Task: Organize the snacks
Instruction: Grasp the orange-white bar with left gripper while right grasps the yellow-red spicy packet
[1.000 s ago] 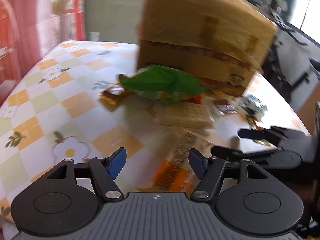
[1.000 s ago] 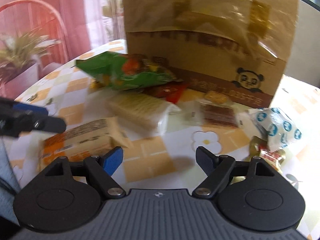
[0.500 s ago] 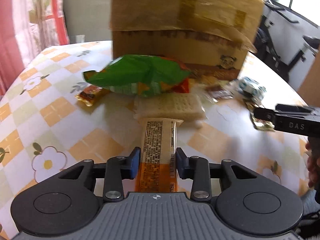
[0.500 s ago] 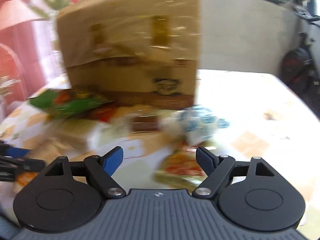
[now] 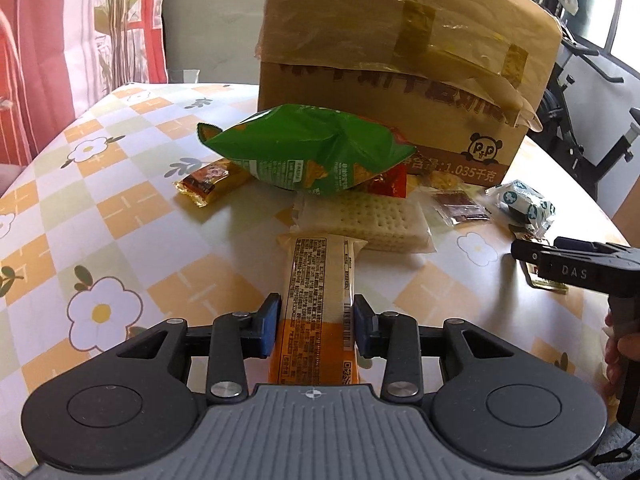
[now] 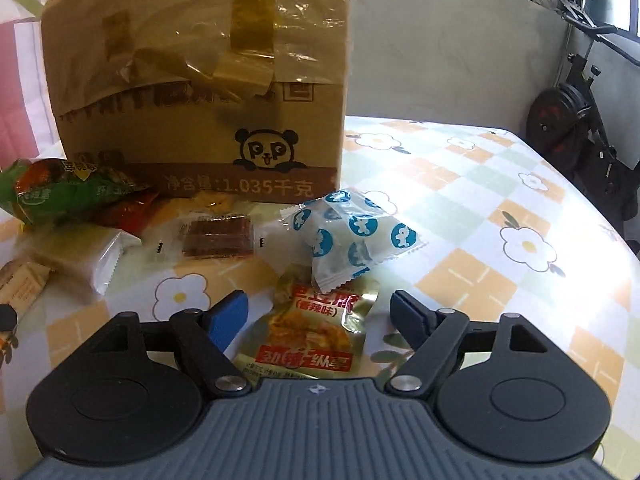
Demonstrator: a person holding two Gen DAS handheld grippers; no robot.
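My left gripper (image 5: 316, 328) is shut on a long orange and cream snack bar (image 5: 318, 280) that points toward the cardboard box (image 5: 400, 72). Beyond it lie a cracker pack (image 5: 368, 216) and a green chip bag (image 5: 308, 152). My right gripper (image 6: 320, 320) is open, with its jaws on either side of a gold spicy snack packet (image 6: 316, 336) lying on the table. A white pack with blue dots (image 6: 352, 240) rests just past that packet. The right gripper (image 5: 576, 268) also shows from the side in the left wrist view.
The tall cardboard box (image 6: 200, 80) stands at the back of the checked tablecloth (image 6: 480, 208). A brown bar in clear wrap (image 6: 218, 238), a gold-brown sachet (image 5: 208, 184) and a red packet (image 5: 388, 182) lie near it. An exercise bike (image 6: 580, 120) stands beyond the table's right edge.
My left gripper closed on the snack bar. My right gripper swung right, away from the cracker pack, and came down over the gold snack packet.
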